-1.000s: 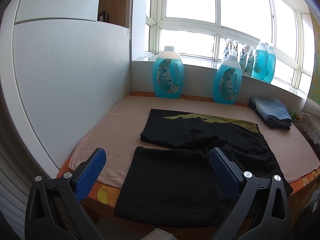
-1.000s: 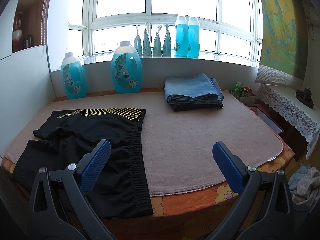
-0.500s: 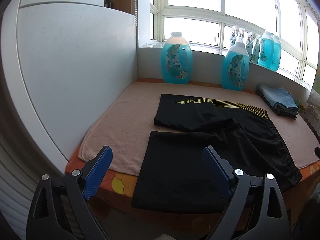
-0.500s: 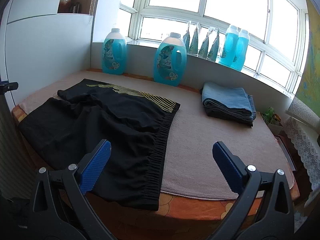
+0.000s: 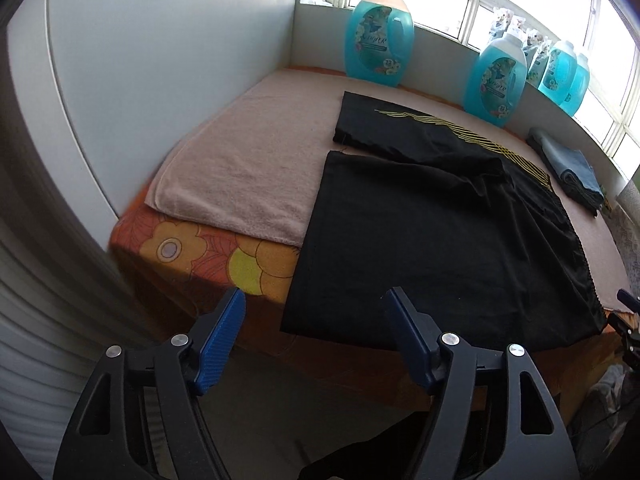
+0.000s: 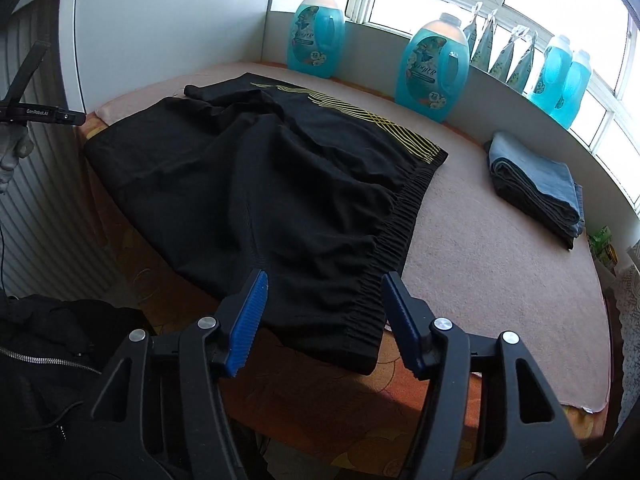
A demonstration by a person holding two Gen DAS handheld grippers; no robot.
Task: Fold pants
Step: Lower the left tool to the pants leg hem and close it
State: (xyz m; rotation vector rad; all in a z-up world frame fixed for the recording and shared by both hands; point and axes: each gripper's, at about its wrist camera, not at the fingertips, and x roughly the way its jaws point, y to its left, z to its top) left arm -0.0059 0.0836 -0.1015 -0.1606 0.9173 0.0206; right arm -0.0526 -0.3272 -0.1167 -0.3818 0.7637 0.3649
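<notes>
Black pants with yellow stripes lie spread on a pink towel, one leg folded over the other. The near leg's hem hangs over the bed's front edge, its left corner just ahead of my left gripper. That gripper's jaws are closing, and nothing is pressed between them. In the right wrist view the pants fill the middle, and the ribbed waistband runs down to the front edge. My right gripper hovers over the waistband's near corner. Its jaws are closing and its blue pads stand off the cloth.
Blue detergent bottles stand along the back wall under the window. A stack of folded jeans lies at the back right of the towel. A white cabinet wall bounds the left side. The floral mattress edge shows in front.
Both grippers have come down and tipped toward the bed's front edge, closer to the pants. Both pairs of jaws stand narrower than before. The right view has rolled.
</notes>
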